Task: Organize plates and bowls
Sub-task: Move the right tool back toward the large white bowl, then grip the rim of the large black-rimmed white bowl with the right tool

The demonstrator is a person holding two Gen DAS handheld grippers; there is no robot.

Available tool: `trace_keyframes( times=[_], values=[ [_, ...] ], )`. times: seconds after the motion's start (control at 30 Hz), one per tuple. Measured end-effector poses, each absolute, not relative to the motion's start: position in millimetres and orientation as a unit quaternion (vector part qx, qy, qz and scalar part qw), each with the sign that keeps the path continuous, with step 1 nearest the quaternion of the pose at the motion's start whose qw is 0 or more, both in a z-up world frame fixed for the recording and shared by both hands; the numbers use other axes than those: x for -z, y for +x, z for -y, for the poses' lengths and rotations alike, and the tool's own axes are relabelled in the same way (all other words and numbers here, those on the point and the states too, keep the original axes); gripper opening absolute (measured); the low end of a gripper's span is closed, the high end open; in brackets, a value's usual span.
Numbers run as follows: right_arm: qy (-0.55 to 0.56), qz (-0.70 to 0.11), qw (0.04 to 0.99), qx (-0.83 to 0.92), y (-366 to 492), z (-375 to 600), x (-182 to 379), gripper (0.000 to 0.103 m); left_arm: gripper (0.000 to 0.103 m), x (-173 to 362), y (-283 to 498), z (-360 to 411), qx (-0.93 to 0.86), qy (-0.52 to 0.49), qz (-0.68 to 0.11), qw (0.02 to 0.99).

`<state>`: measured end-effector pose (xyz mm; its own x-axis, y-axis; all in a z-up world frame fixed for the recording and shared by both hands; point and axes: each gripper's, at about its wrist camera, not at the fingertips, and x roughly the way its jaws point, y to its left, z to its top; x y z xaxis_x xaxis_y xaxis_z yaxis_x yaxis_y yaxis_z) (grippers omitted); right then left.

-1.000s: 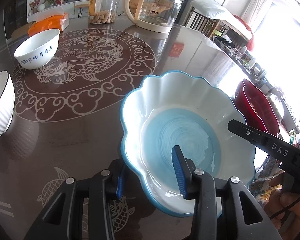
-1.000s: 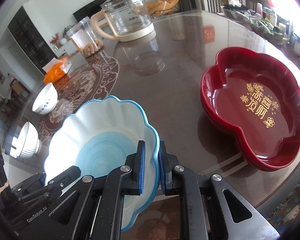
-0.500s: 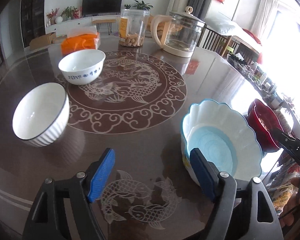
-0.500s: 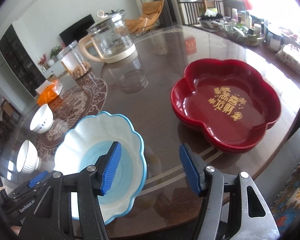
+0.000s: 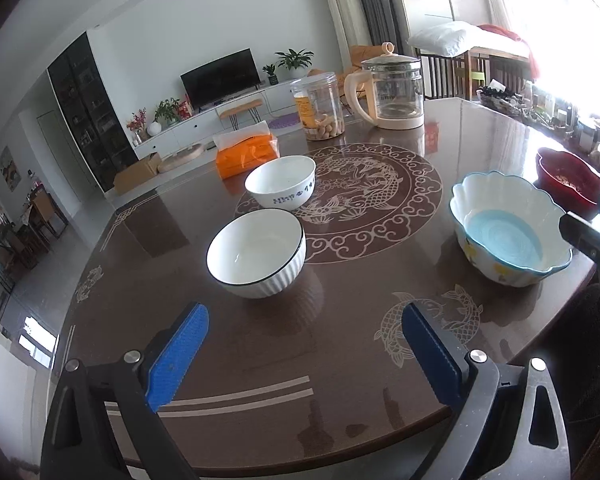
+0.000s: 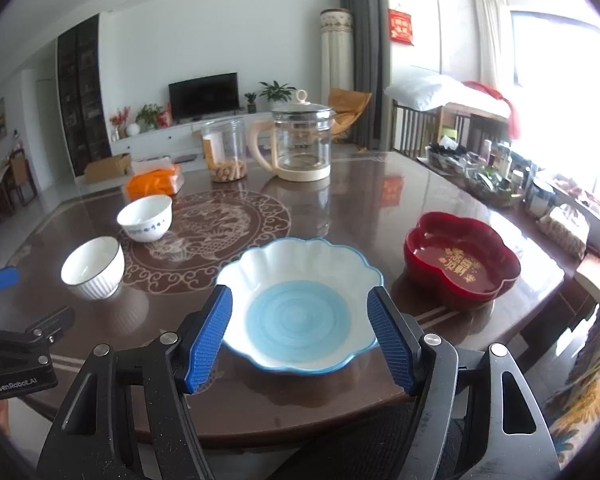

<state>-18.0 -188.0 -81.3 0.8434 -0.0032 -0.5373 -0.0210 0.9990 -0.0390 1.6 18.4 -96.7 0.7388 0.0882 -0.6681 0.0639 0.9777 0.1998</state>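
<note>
Four dishes sit on the dark brown glossy worktop (image 6: 340,208) with its pale dragon medallion. Straight ahead of the right tool (image 6: 300,336) lies a scalloped white bowl with a blue rim and pale blue centre (image 6: 300,304), empty; the tool's jaws are opening wide, their blue pads either side of the bowl's near rim in view but not pressing on it, holding nothing. Ahead and to its right is a lobed red lacquer dish with gold characters (image 6: 462,264), also empty. Ahead of the left tool (image 5: 304,356) stands a ribbed white bowl with a thin dark rim (image 5: 256,252), empty, and beyond it a smaller white bowl with blue lettering (image 5: 281,181), empty. The left tool's jaws are also opening wide, over bare worktop, gripping nothing. Farther off stand a clear plastic jar with tan snacks at its bottom (image 5: 318,106), an empty glass kettle with a cream handle (image 5: 392,88) and an orange tissue pack (image 5: 246,154).
</note>
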Motion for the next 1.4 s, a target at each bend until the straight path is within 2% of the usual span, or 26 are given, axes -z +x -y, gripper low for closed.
trace_keyframes(
  times=[0.23, 0.4, 0.7, 0.97, 1.27, 1.4],
  values=[
    [-0.073, -0.305, 0.947, -0.075, -25.3, 144.2, 99.7, 0.074, 0.097, 99.0, 17.5, -68.6, -0.024, 0.013, -0.393, 0.919],
    [-0.1, -0.297, 0.945, -0.096, -24.9, 126.3, 92.6, 0.074, 0.097, 86.3, 27.0, -87.9, -0.043, 0.006, -0.391, 0.92],
    [-0.085, -0.302, 0.94, -0.132, 0.1, 103.9, 59.7, 0.074, 0.097, 80.8, 38.5, -139.2, -0.064, -0.052, -0.407, 0.91],
    [-0.079, -0.346, 0.921, -0.159, 13.7, 84.9, 78.0, 0.074, 0.097, 100.9, 51.3, -181.1, -0.05, -0.131, -0.445, 0.884],
    [-0.055, -0.381, 0.906, -0.176, 44.0, 76.5, 81.3, 0.074, 0.097, 110.1, 85.6, -181.1, 0.007, -0.14, -0.467, 0.873],
    [-0.004, -0.414, 0.891, -0.188, 75.2, 77.2, 89.7, 0.074, 0.097, 110.5, 110.4, -183.3, 0.04, -0.153, -0.466, 0.871]
  ],
)
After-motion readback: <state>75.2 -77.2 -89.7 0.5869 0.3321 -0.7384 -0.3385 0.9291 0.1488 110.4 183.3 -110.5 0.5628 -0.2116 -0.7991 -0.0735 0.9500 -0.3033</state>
